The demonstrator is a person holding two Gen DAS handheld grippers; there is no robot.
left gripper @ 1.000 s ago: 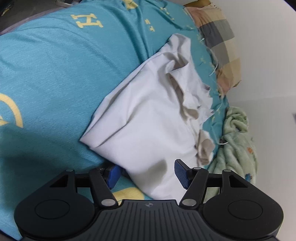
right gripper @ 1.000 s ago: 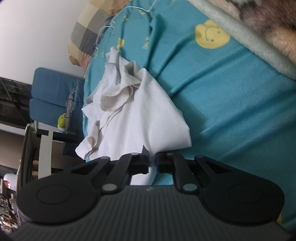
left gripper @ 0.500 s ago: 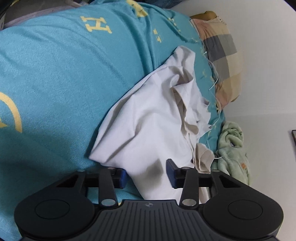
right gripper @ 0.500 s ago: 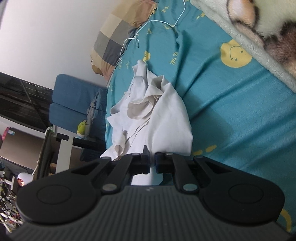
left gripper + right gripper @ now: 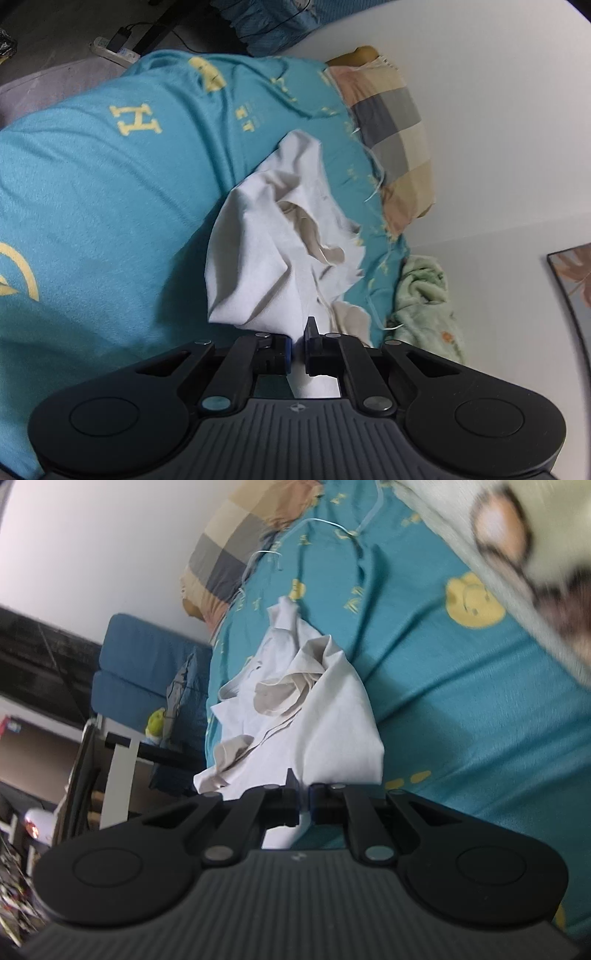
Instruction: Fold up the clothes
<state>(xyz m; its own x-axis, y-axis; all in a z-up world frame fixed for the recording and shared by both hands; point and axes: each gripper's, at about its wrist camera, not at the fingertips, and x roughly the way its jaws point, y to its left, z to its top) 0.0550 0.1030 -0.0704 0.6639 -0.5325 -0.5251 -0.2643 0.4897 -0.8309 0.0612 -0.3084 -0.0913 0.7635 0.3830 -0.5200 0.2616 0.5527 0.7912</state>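
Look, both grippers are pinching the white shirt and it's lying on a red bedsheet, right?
Not quite: the bedsheet is teal with yellow prints, not red, as the left wrist view shows. The rest holds: the left gripper and the right gripper are each shut on the white shirt.

A yellow letter "H" [image 5: 139,119] is printed on the teal bedsheet [image 5: 92,206]; smaller yellow characters nearby are unreadable

White garment [image 5: 266,258], crumpled, beige inner folds showing, near edge lifted off teal bedsheet, far part resting.
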